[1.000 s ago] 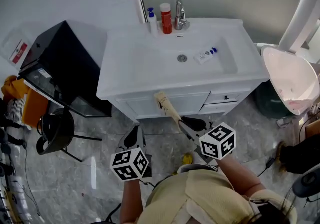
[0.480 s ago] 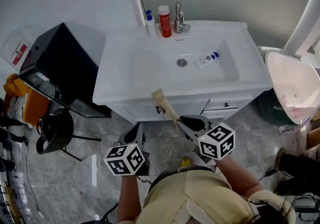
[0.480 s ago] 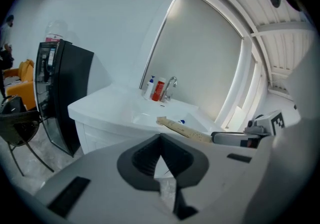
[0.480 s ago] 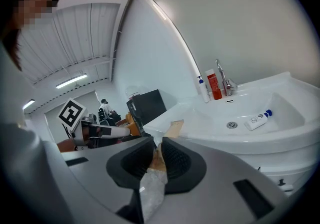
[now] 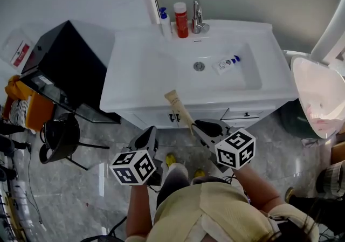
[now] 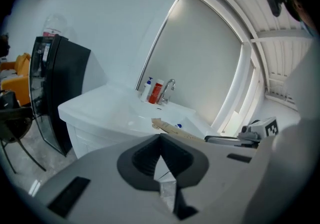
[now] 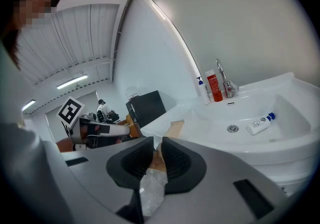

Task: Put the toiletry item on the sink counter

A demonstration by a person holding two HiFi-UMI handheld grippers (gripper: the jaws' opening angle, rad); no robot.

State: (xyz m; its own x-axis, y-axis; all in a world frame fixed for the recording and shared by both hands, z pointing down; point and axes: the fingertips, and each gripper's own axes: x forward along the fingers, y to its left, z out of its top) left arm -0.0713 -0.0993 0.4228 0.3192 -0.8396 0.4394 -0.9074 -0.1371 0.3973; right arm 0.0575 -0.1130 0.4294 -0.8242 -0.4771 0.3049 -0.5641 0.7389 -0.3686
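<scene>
A long tan toiletry tube (image 5: 180, 110) sticks out of my right gripper (image 5: 204, 127), which is shut on its near end. The tube's far tip points at the front edge of the white sink counter (image 5: 141, 68). In the right gripper view the tube (image 7: 174, 129) runs out from between the pads of the right gripper (image 7: 159, 149) toward the counter (image 7: 300, 143). My left gripper (image 5: 146, 140) hangs lower left of it, in front of the cabinet, shut and empty. The left gripper view shows that gripper (image 6: 160, 143) with jaws together, and the tube (image 6: 167, 129) beyond.
A small white tube with a blue cap (image 5: 226, 63) lies in the basin. A blue-topped bottle (image 5: 165, 22), a red bottle (image 5: 181, 20) and the faucet (image 5: 198, 16) stand at the back. A black cabinet (image 5: 62, 68) and black stool (image 5: 60, 141) are left; a white fixture (image 5: 318, 92) is right.
Both grippers keep their hold and posture. The view has shifted slightly, the left gripper has drifted a little left, and a foot now shows below me.
</scene>
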